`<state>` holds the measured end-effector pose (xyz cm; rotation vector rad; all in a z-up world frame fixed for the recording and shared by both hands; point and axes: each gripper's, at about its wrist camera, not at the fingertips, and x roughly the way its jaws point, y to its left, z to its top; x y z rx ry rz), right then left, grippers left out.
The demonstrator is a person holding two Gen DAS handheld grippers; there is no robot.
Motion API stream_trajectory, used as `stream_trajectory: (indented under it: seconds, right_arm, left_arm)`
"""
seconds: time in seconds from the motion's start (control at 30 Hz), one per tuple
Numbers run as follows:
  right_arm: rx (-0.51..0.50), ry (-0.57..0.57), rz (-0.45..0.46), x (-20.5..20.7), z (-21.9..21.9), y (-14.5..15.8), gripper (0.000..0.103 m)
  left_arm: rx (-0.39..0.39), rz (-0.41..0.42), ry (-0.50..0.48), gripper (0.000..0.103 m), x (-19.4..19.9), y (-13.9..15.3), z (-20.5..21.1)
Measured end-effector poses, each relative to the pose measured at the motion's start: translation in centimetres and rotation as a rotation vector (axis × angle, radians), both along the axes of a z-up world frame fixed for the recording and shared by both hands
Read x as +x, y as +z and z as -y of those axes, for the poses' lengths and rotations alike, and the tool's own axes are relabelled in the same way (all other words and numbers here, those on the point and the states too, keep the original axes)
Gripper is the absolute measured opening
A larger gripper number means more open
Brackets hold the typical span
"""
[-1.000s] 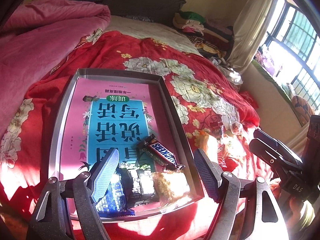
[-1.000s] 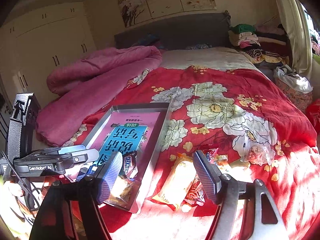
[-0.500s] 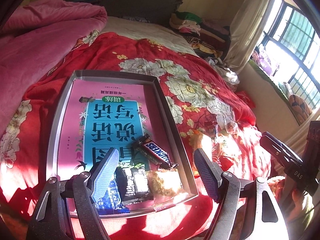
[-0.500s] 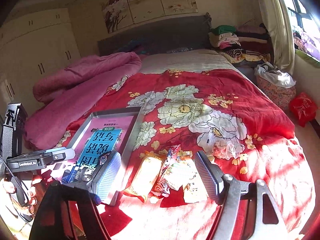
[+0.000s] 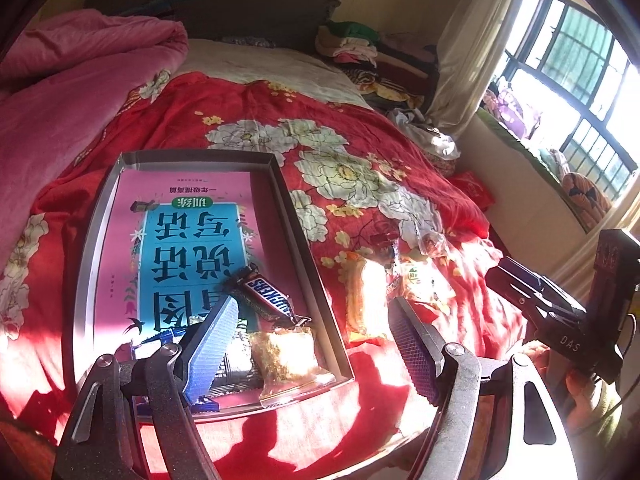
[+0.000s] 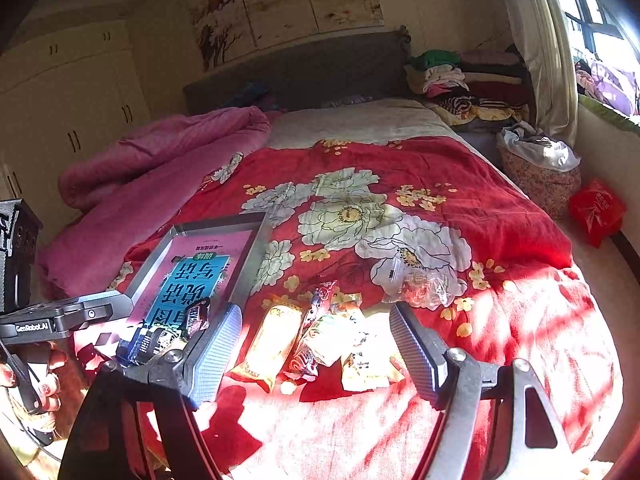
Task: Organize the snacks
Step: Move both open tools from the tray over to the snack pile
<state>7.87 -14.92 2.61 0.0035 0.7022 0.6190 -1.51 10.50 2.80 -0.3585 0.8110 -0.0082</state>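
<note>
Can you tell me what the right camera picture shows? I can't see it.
The open, empty right tool hovers over a pile of snack packets on a red flowered blanket; a grey tray holding more snacks lies left.

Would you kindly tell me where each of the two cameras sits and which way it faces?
Left wrist: on the left gripper, angled down at the grey metal tray holding a Snickers bar; its open fingers show, with the right gripper's body at the right edge.
Right wrist: on the right gripper, angled down at the loose snack packets on the red floral quilt; its open fingers show, with the left gripper's body and a hand at the left edge.
Shared: tray, packets, quilt, grey headboard.
</note>
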Motion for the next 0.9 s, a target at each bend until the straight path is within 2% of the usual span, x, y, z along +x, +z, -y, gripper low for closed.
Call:
stream_trajectory:
  seconds: [0.33,0.9]
  right_arm:
    - [-0.014,0.005,-0.003,0.1,0.3,-0.6,0.076]
    - [-0.108,0.057,-0.004,0.6,0.4,-2.1,0.076]
  left_arm:
    - [0.018,-0.013,-0.051,0.079,0.1,-0.1,2.0]
    - [0.03,-0.052,-0.11,0.079,1.3,-1.0,4.2]
